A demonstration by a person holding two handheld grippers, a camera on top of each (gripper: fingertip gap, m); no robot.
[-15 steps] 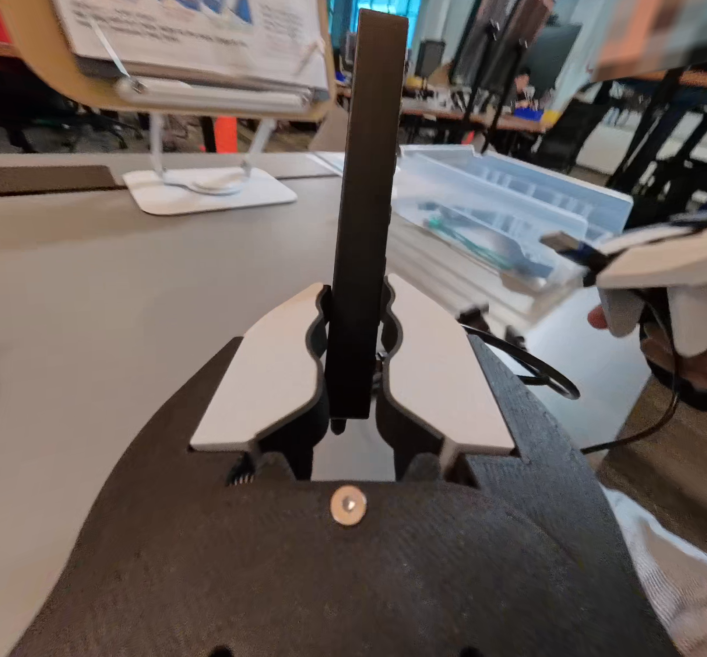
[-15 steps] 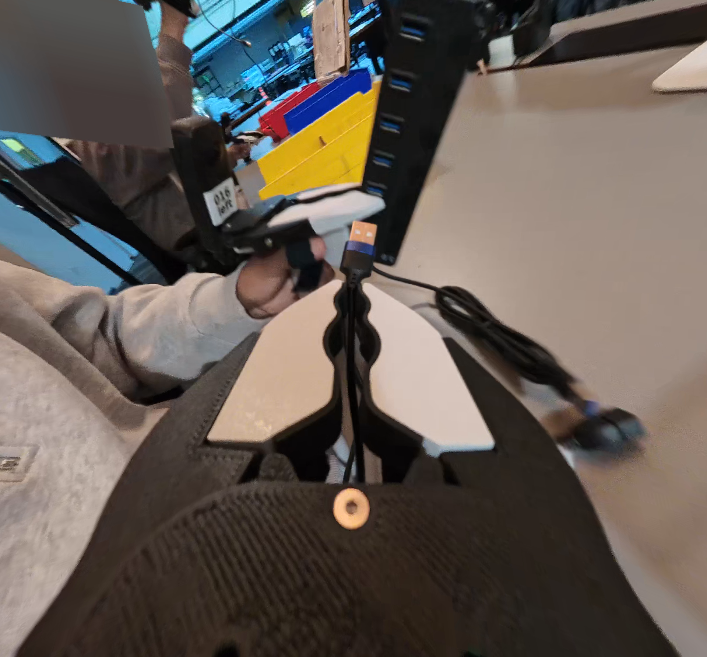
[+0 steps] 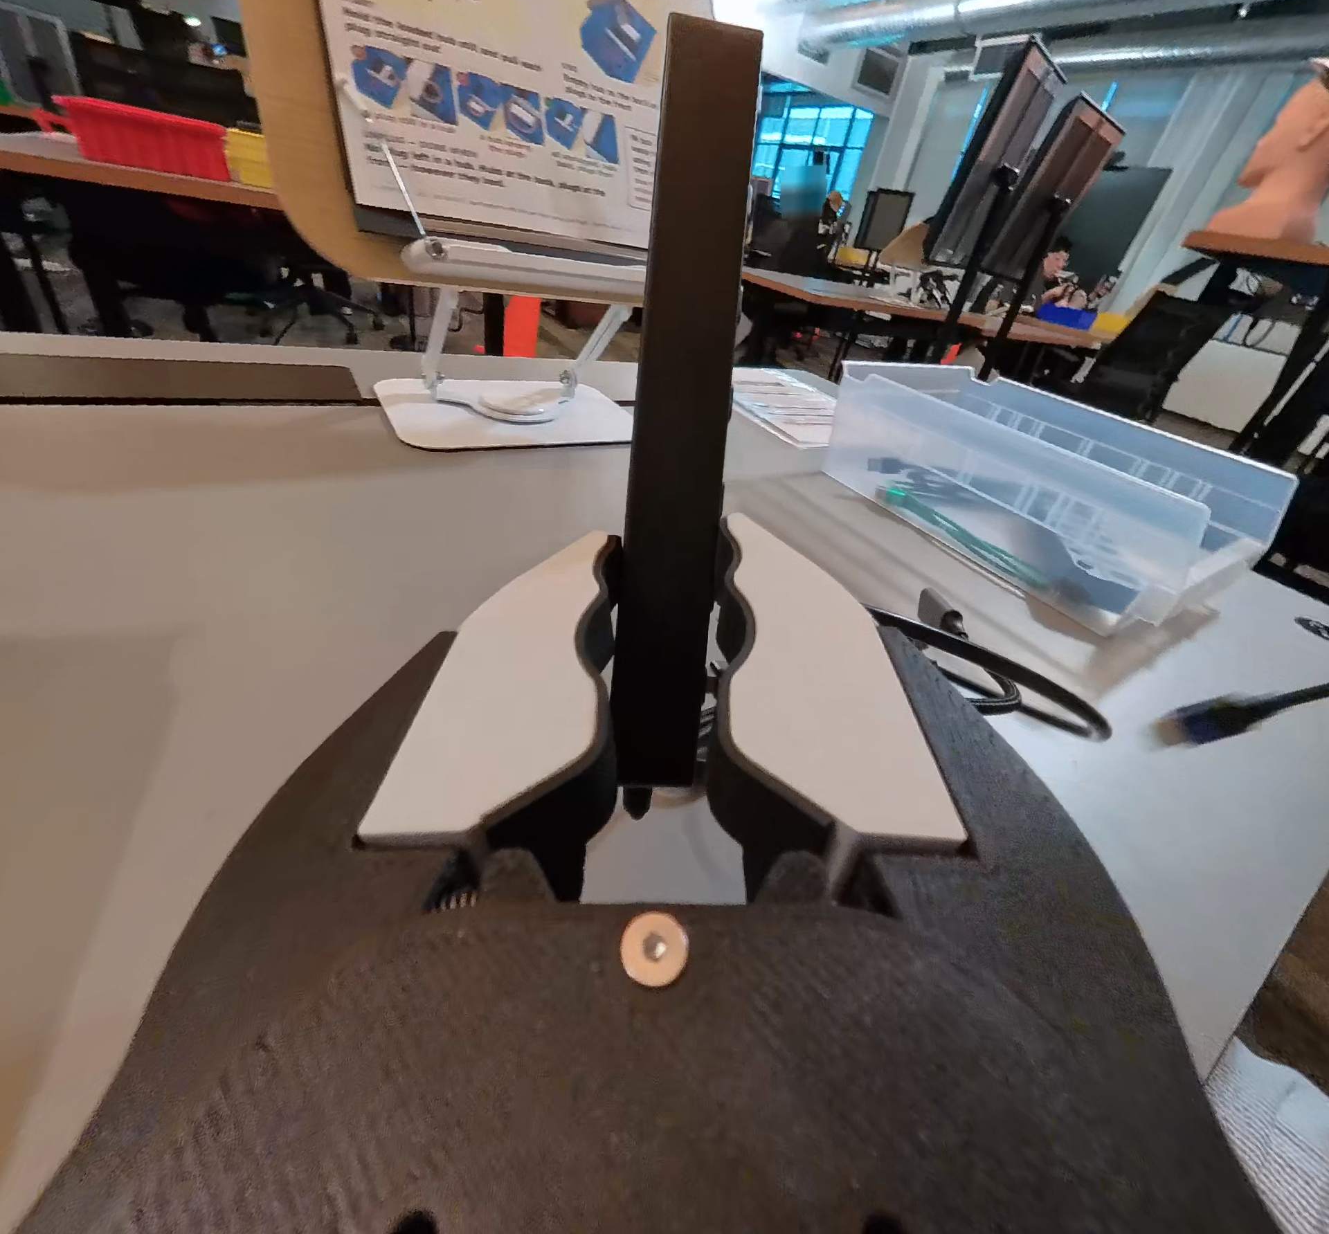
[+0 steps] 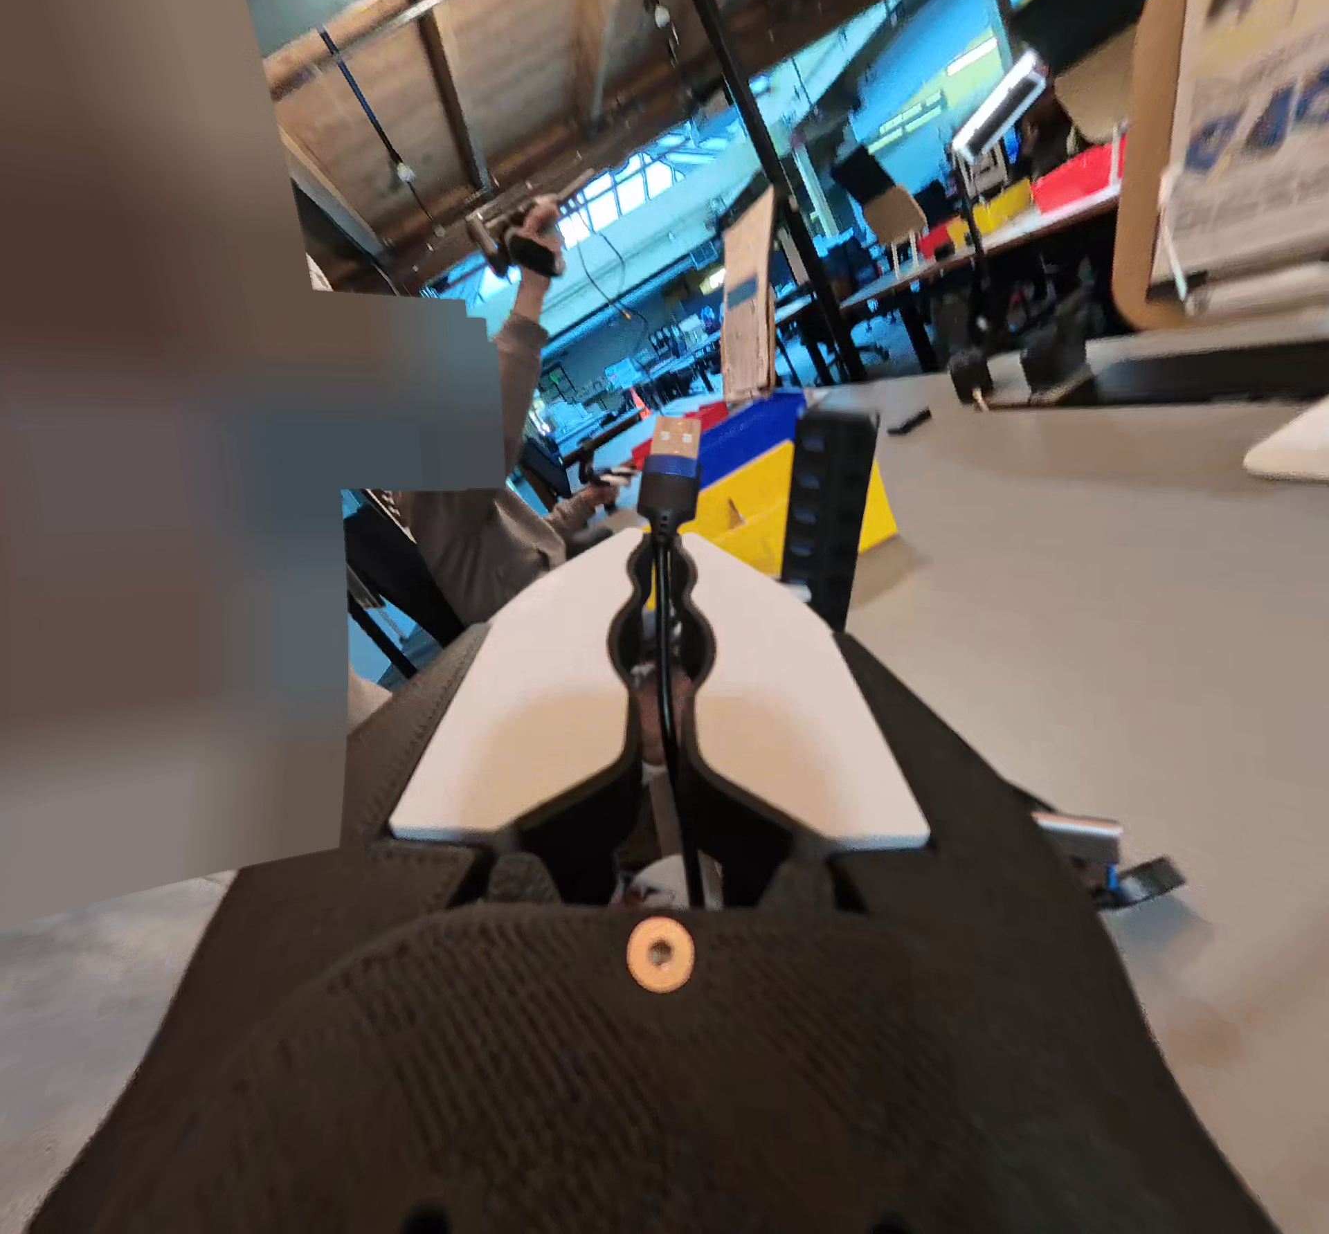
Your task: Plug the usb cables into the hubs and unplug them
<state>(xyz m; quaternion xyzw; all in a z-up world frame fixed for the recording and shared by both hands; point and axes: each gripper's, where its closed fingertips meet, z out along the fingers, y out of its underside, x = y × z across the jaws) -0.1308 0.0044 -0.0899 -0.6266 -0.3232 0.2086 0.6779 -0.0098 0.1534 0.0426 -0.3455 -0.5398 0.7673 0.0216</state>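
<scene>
Your left gripper [image 3: 665, 613] is clamping the black hub [image 3: 690, 365] near its lower end; the hub is standing upright above the grey table [image 3: 216, 552], reaching toward 12 o'clock. Your right gripper [image 4: 665, 545] is pinching the black cable [image 4: 665, 660] just behind its plug [image 4: 672, 473], with the gold tip pointing to 12 o'clock, clear of the hub [image 4: 827, 516], which is showing its blue ports at 1 o'clock. In the left view, the plug [image 3: 1208, 725] is hanging blurred at 3 o'clock, apart from the hub. A cable loop [image 3: 1007, 682] is lying on the table toward 2 o'clock, and a clear bin [image 3: 1079, 480] is sitting beyond it.
</scene>
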